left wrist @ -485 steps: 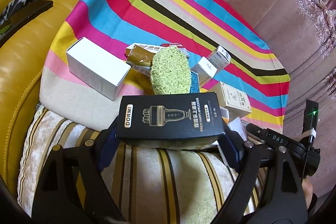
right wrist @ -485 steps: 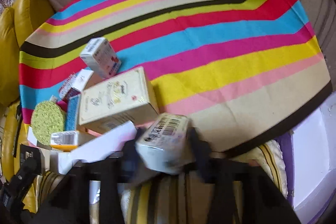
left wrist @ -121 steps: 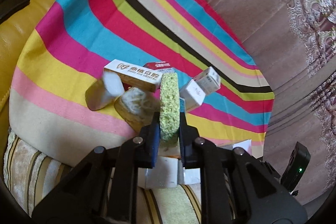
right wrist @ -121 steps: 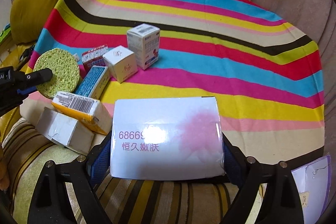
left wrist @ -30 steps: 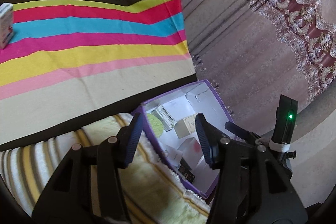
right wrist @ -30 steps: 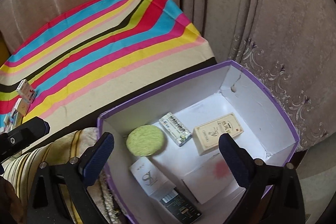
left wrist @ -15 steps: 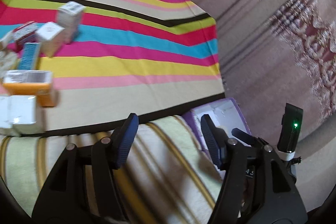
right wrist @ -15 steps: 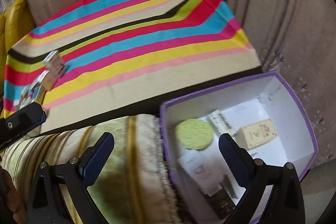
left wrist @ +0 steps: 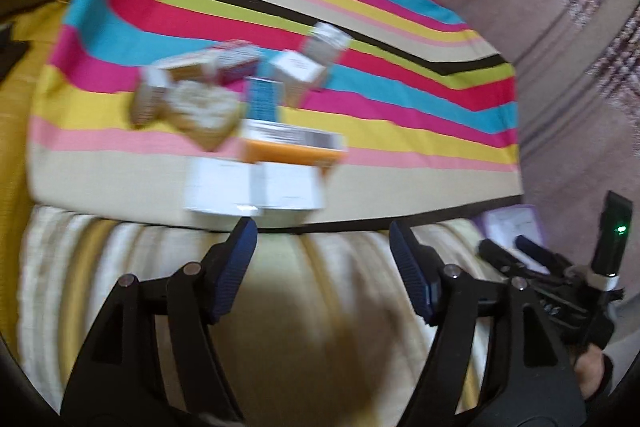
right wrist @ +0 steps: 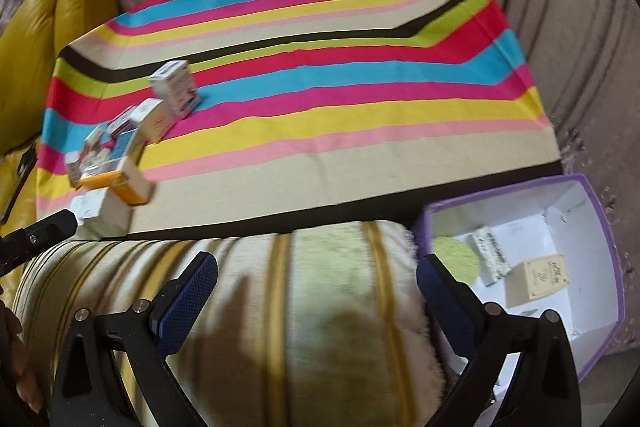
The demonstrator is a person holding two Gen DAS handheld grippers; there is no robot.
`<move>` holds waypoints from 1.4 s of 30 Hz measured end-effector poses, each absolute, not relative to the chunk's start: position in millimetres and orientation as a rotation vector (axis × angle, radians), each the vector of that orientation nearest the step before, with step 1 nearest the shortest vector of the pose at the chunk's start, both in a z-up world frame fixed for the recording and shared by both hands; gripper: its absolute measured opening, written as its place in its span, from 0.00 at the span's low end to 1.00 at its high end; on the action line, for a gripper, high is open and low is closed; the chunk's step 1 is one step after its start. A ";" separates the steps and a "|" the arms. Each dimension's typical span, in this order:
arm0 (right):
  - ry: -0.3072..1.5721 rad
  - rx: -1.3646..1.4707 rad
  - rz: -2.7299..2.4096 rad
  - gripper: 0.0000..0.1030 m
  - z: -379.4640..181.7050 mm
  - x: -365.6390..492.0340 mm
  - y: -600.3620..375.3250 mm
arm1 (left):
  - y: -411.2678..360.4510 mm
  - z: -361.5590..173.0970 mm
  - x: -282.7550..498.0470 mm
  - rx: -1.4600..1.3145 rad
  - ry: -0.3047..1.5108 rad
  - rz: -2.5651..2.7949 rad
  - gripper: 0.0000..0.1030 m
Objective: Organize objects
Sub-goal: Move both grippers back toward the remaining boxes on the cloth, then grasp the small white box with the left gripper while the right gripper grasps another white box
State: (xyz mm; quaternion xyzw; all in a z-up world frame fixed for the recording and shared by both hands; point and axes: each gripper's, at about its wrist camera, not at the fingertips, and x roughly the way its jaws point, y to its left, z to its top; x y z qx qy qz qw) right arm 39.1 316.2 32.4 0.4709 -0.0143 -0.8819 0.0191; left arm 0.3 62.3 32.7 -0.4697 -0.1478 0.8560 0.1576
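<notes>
Both grippers are swinging away from the purple cardboard box with the white interior (right wrist: 600, 223) and back toward the pile; a second ago both cameras were looking down into the box, and now the left gripper (left wrist: 322, 251) is facing the remaining cartons while the right gripper (right wrist: 316, 279) is hanging over the cream and gold striped plush cushion (right wrist: 320, 287). The fingers of each are standing wide apart and are holding nothing.

Judging by what is lying where, the job is partly done. Inside the purple box, beside the cushion's end, a round green sponge (right wrist: 458, 257), a small printed carton (right wrist: 492, 261) and a tan carton with dark lettering (right wrist: 542, 279) are resting on its floor; the near part of the floor is hidden, so I cannot tell what else is in there.

What is left is sitting on the rainbow-striped cloth (right wrist: 320, 99) at its left end: a white rectangular carton (left wrist: 256, 185) nearest the left fingers, an orange carton with a barcode label (left wrist: 292, 147) touching it from behind, a blue narrow carton (left wrist: 262, 99), a small white cube carton (left wrist: 298, 71), an upright white carton (left wrist: 324, 45) and a few blurred ones further left. The white carton looks like the likeliest next pick
</notes>
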 end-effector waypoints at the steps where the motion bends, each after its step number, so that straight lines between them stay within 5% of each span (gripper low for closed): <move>1: -0.037 1.458 -2.727 0.98 32.1 38.4 310.9 | 56.1 31.4 0.4 -1.363 -0.391 2.467 0.72; 22: 0.087 1.402 -2.552 0.98 34.0 29.8 236.0 | 53.0 -10.9 -44.8 -1.641 -0.131 2.482 0.70; 26: 0.098 1.395 -2.533 0.98 34.1 28.4 227.8 | 51.3 -15.0 -49.6 -1.646 -0.164 2.470 0.51; 42: 0.089 1.416 -2.425 0.98 27.8 7.0 165.1 | -3.2 4.1 -22.8 -1.549 -0.325 2.623 0.49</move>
